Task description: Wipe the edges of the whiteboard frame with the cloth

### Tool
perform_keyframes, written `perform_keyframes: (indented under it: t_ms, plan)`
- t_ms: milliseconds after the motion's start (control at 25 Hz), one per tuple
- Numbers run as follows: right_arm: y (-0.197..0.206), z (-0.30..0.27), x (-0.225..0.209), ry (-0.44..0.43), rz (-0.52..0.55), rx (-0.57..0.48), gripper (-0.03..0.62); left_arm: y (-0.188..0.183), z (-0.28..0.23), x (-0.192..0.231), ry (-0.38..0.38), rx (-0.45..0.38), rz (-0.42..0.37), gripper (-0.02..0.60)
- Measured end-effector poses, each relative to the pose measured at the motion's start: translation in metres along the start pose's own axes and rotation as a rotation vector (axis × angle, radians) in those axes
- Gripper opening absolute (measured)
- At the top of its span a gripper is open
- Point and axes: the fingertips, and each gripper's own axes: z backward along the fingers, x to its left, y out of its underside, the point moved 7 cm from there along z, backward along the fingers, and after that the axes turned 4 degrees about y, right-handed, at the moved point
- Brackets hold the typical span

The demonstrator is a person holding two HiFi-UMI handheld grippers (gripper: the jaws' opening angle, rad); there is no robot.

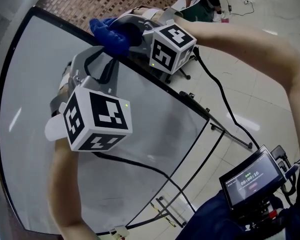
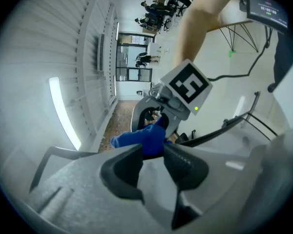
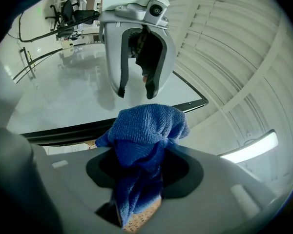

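Blue terry cloth point(image 3: 146, 130) bunched in right claw point(image 3: 145, 168), left claw point(image 2: 154, 161) closed, near glossy black-framed whiteboard point(image 1: 30, 94).

The cloth point(image 1: 110, 34) sits at the far right-hand edge of the whiteboard point(image 1: 30, 124), against its frame point(image 1: 65, 23), between the 2 jaws of the right gripper point(image 1: 127, 36), which reaches in from outside that edge. The left gripper point(image 1: 92, 64) hangs over the whiteboard's face, just inside the same edge, just beside the cloth and opposite the right gripper. The stand bar point(image 1: 230, 135) lies on the floor to the whiteboard's right, and a screen point(image 1: 252, 179) is off its near right corner.
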Motion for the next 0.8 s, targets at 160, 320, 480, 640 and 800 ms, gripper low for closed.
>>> perform_keyframes:
  t_ms: [160, 320, 480, 640, 800]
  plan:
    - [0.002, 0.006, 0.016, -0.018, -0.005, -0.001, 0.192, 0.001, -0.001, -0.018, 0.001, -0.020, 0.024, 0.146]
    - [0.005, 0.015, 0.037, -0.036, 0.011, -0.012, 0.192, -0.002, 0.000, -0.039, -0.010, -0.031, 0.004, 0.166]
    - [0.009, 0.027, 0.059, -0.052, 0.008, -0.013, 0.192, -0.007, -0.002, -0.062, 0.016, -0.056, 0.048, 0.167]
    - [0.010, 0.035, 0.086, -0.087, 0.031, -0.029, 0.192, -0.011, -0.003, -0.090, 0.016, -0.064, 0.089, 0.196]
    - [0.027, 0.050, 0.119, -0.123, 0.057, -0.031, 0.192, -0.025, -0.017, -0.122, 0.043, -0.071, 0.085, 0.196]
